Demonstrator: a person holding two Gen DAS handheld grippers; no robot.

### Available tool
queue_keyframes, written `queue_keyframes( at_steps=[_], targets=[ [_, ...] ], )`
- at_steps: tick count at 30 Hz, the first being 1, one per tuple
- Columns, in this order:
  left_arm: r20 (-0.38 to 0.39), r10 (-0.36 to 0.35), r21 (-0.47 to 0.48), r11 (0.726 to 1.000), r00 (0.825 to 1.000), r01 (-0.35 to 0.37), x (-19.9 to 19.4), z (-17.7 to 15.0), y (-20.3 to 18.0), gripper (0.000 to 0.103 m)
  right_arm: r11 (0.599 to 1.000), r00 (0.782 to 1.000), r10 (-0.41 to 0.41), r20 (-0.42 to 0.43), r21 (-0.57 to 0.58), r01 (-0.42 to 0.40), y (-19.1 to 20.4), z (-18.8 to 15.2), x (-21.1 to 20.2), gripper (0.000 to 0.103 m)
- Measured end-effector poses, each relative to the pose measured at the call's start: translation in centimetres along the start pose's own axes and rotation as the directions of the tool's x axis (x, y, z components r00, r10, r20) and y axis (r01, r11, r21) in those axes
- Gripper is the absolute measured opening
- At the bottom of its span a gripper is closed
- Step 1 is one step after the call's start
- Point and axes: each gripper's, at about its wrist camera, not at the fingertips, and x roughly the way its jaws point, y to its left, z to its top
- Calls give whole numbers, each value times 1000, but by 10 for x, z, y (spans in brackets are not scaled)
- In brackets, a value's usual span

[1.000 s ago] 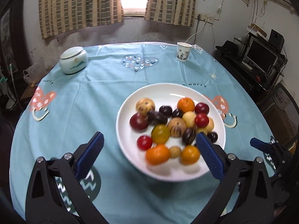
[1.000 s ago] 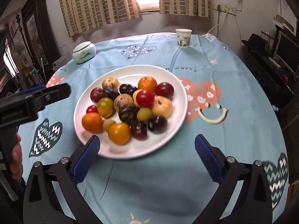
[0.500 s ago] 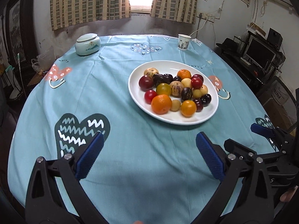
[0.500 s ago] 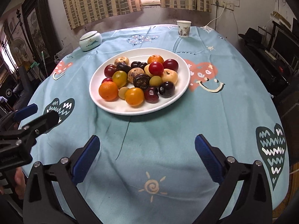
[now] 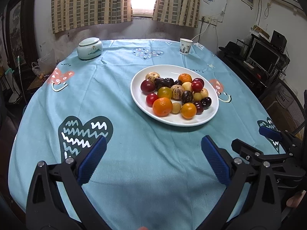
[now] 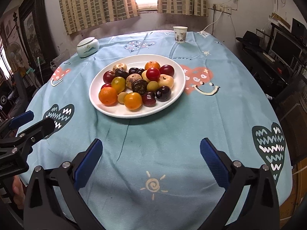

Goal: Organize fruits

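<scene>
A white plate (image 5: 211,115) (image 6: 178,88) on the round table holds several mixed fruits: an orange (image 5: 162,106) (image 6: 107,96), plums, red and yellow tomatoes and dark passion fruits. My left gripper (image 5: 153,159) is open and empty, held near the table's front edge, well short of the plate. My right gripper (image 6: 150,159) is open and empty, also near the front edge, to the right of the left one. Each gripper shows at the side of the other's view.
The table (image 5: 134,163) wears a light blue cloth with heart prints. A lidded ceramic jar (image 5: 89,48) (image 6: 87,47) stands at the back left, a paper cup (image 5: 185,46) (image 6: 180,34) at the back right. A desk with a monitor (image 5: 262,55) stands at the right.
Both grippers have drawn back from over the plate toward the table's front edge, so the plate now sits farther off. Both stayed open and empty.
</scene>
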Motion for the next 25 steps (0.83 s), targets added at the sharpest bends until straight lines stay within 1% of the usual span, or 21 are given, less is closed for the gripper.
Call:
queue_keyframes(
  at_steps=[3,7,14,20,25],
  targets=[
    [-8,-5,-3,1000,1000,5,2,1,0,101,1000,1000,-3,-2,9,3,-4,1,1,102],
    [-10,6,8,1000,1000,-5,6,2,-1,101,1000,1000,-5,-6,15,5,-6,2,3,102],
    [7,21,19,1000,1000,-21,8,4,-3,101,1000,1000,-7,-7,17,8,-7,3,4,102],
    [-30,7,8,1000,1000,-7,16,4,-1,101,1000,1000,-10,-12,26,11,-11,4,10,102],
    [-37,5,9,1000,999,-5,17,3,-2,101,1000,1000,-9,-12,27,9,-13,4,10,102]
  ],
)
